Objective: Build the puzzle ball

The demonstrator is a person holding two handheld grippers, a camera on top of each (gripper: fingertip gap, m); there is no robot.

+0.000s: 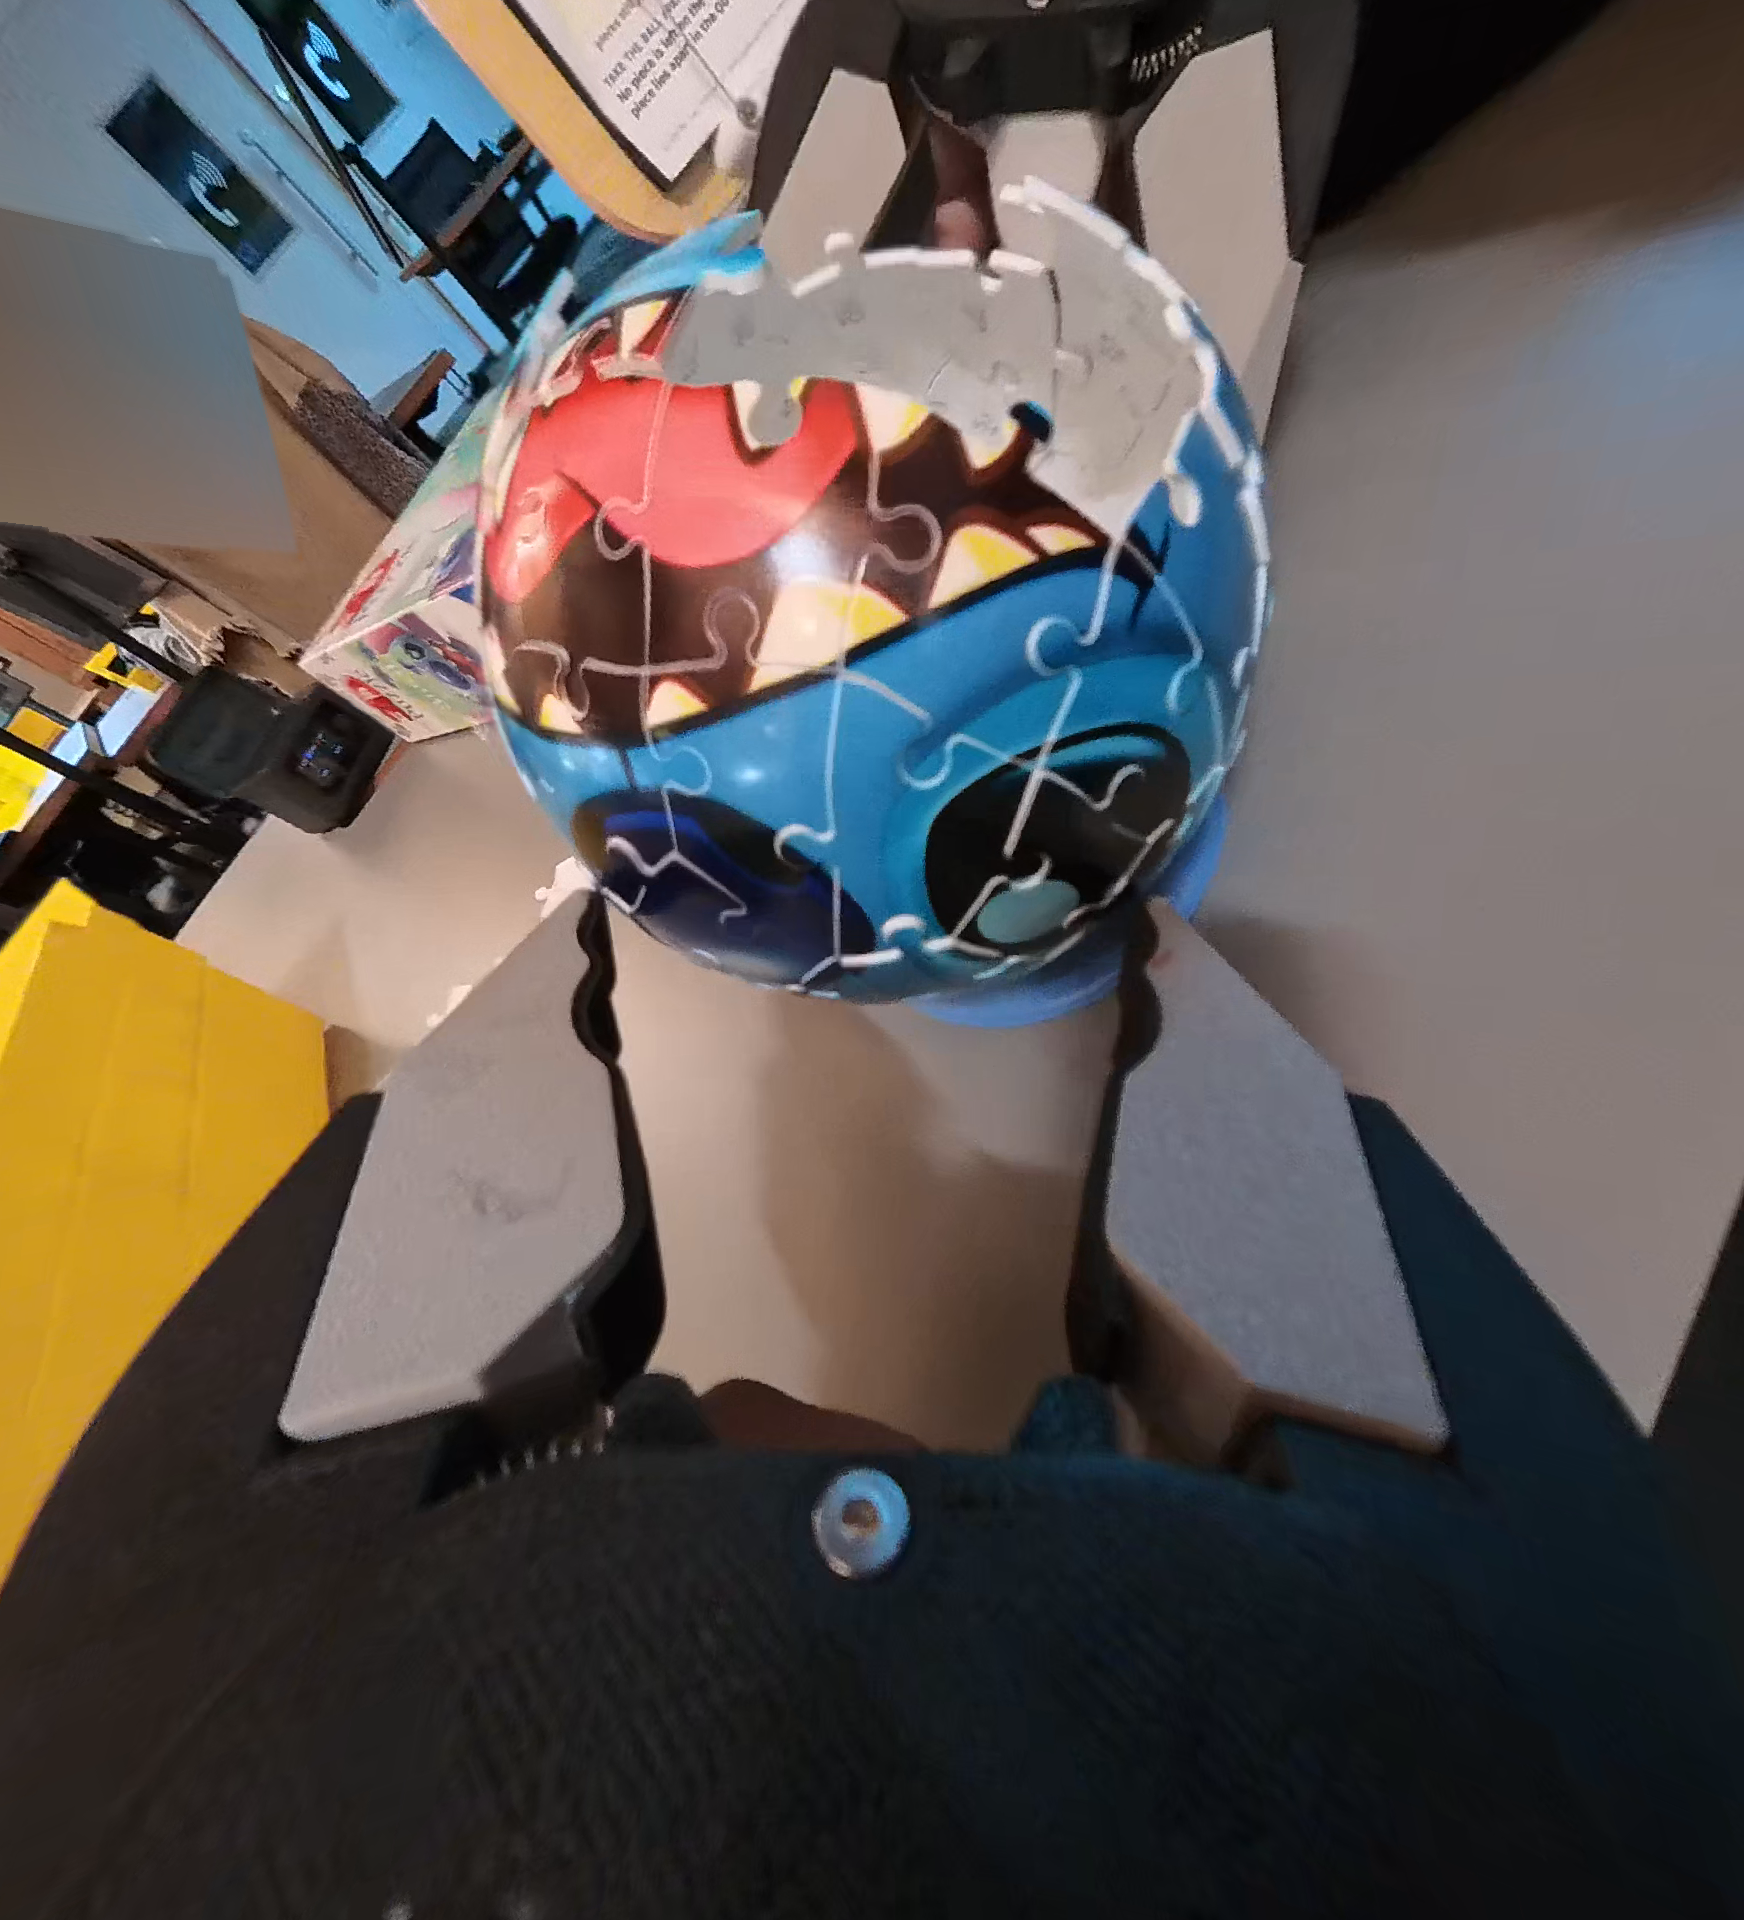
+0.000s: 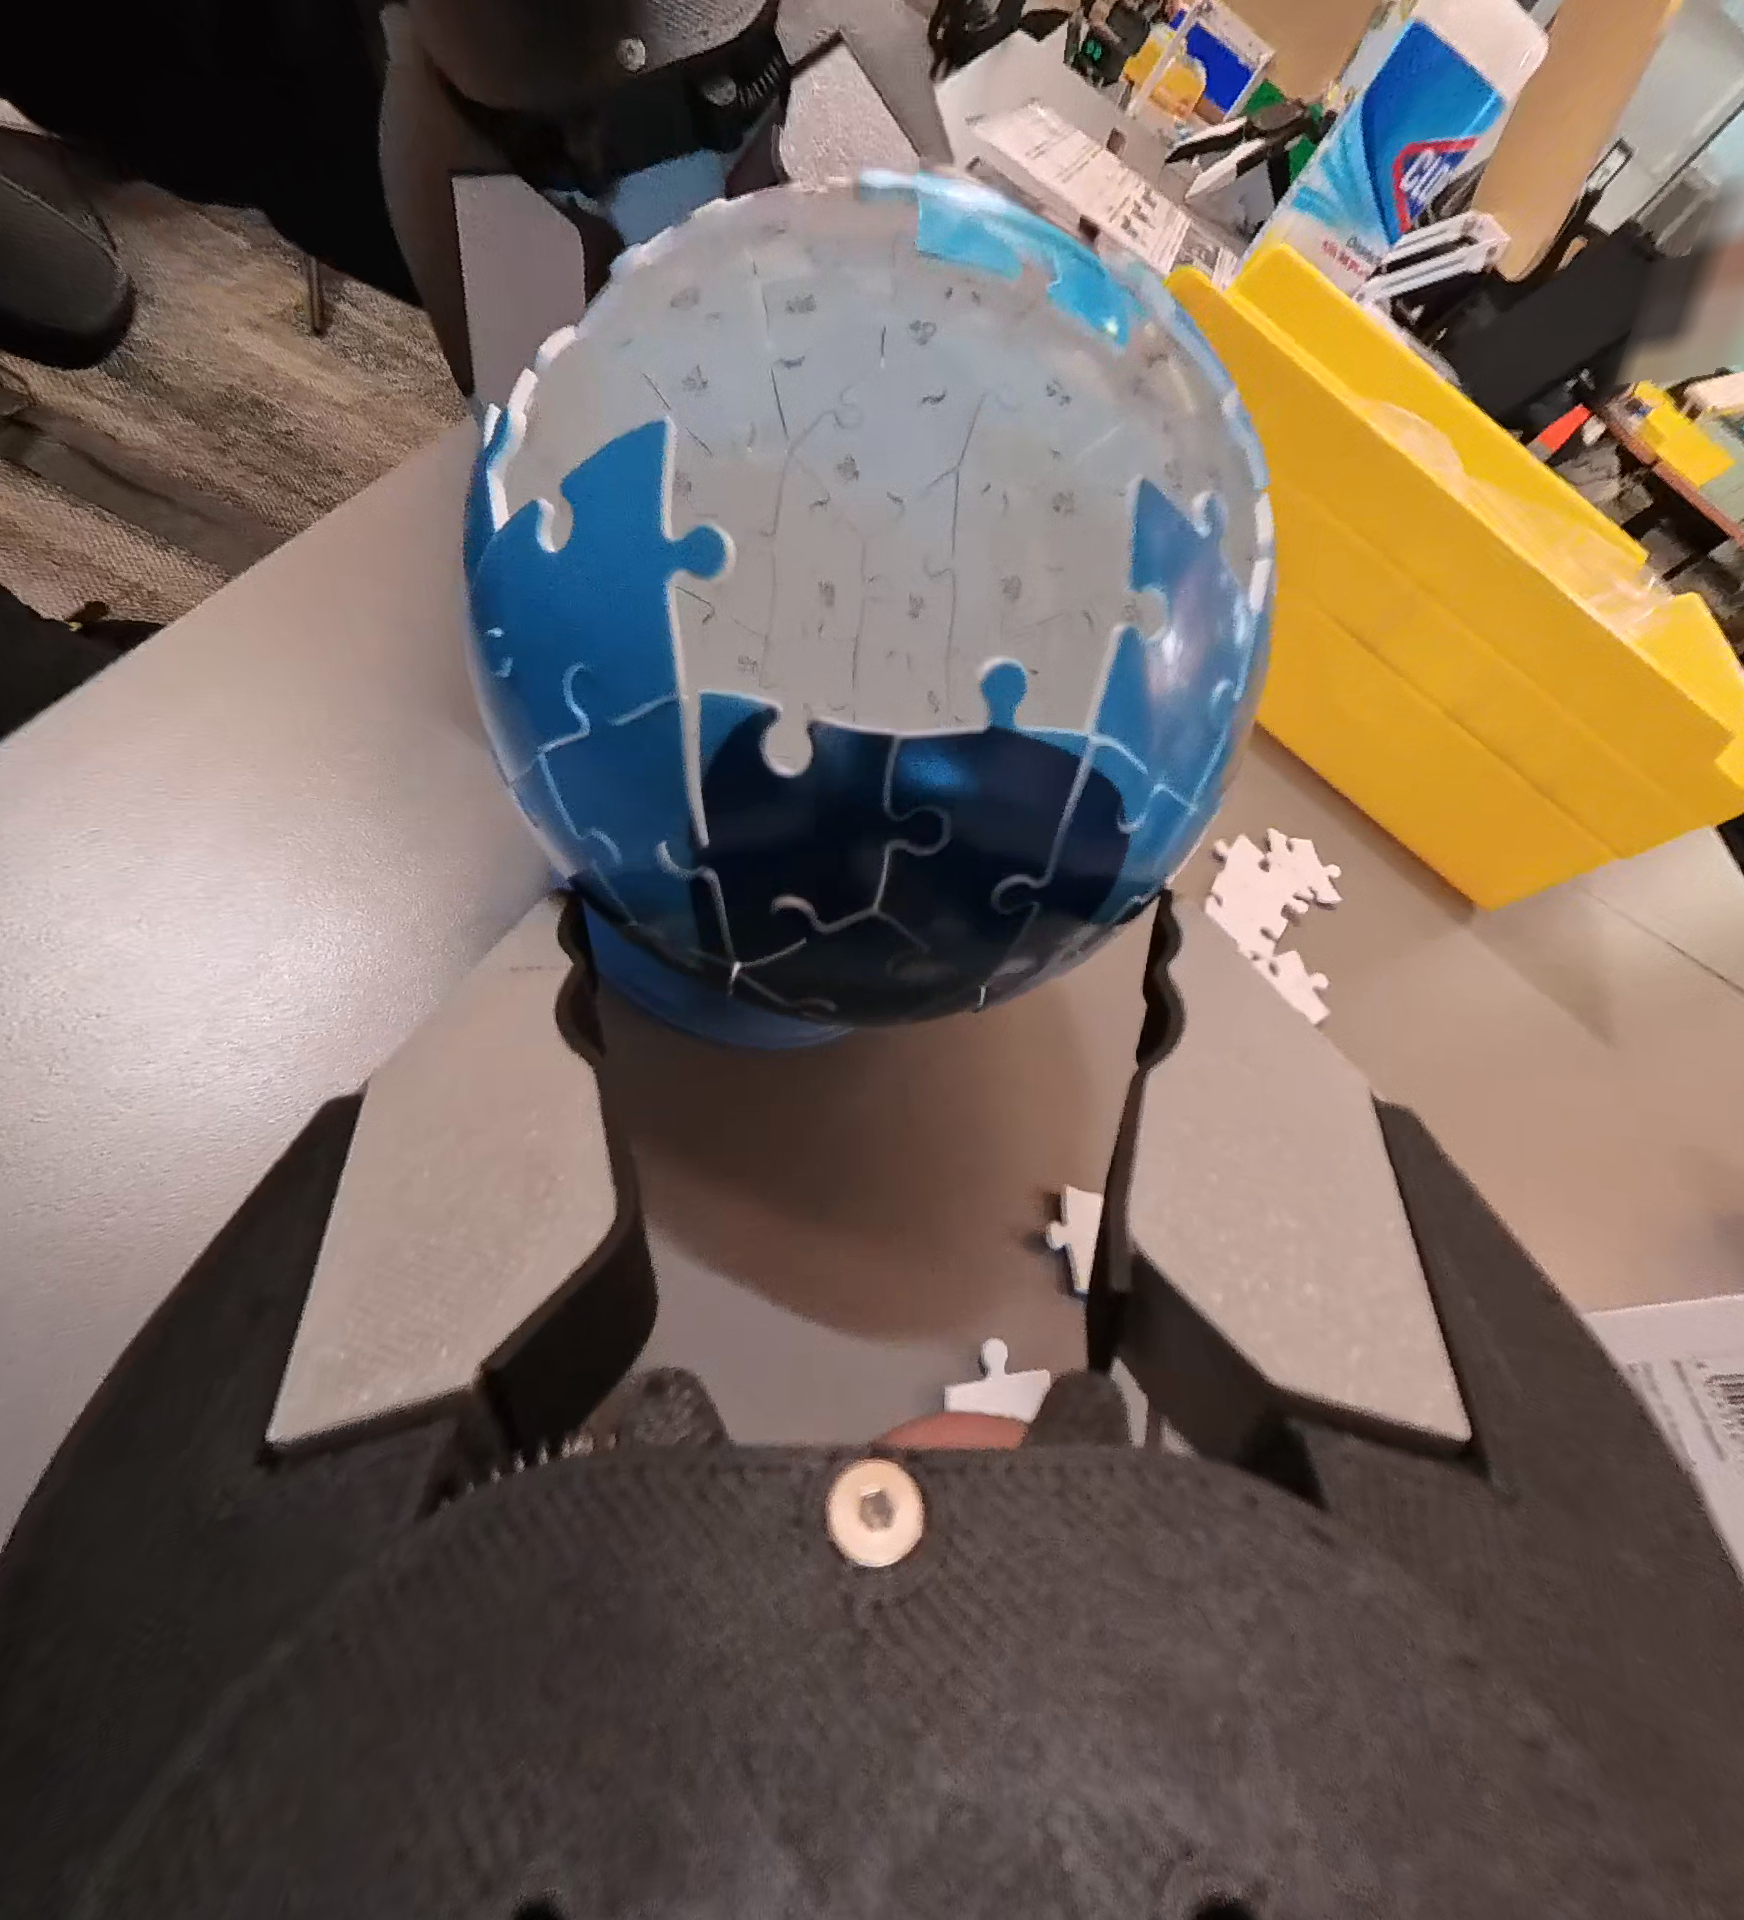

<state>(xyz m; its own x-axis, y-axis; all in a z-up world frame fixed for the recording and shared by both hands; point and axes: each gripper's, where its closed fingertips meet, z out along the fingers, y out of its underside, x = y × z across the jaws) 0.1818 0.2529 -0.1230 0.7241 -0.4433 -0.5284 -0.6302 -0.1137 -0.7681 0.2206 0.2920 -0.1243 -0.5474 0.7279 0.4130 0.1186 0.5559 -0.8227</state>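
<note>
- In the right wrist view, two loose white pieces point(image 2: 998, 1387) lay nearest on the grey table point(image 2: 172, 831), one low between the fingers and one just beside the right finger. A careless move of the right gripper point(image 2: 863, 940) could have pushed them off or under the tool.
- The right gripper stood wide open. Its two fingertips were at the lower sides of the puzzle ball point(image 2: 863, 623), but I could not tell if they pressed it or only stood beside it.
- The left gripper point(image 1: 873, 940) was also wide open, and its tips reached the bottom of the ball from the opposite side, near the blue stand point(image 1: 1034, 1006). Contact was again not clear.
- The ball sat on this stand on the table, between both grippers. A large hole was open on one side, where the grey inner faces of the pieces showed.
- I judged the shell to be weak near this hole. A hard squeeze could have bent it and popped pieces out, and a push from only one side could have rolled the ball off the stand.
- To the far right, a small group of white pieces point(image 2: 1273, 914) lay near the yellow bins point(image 2: 1470, 644). They could have been swept away easily.
</note>
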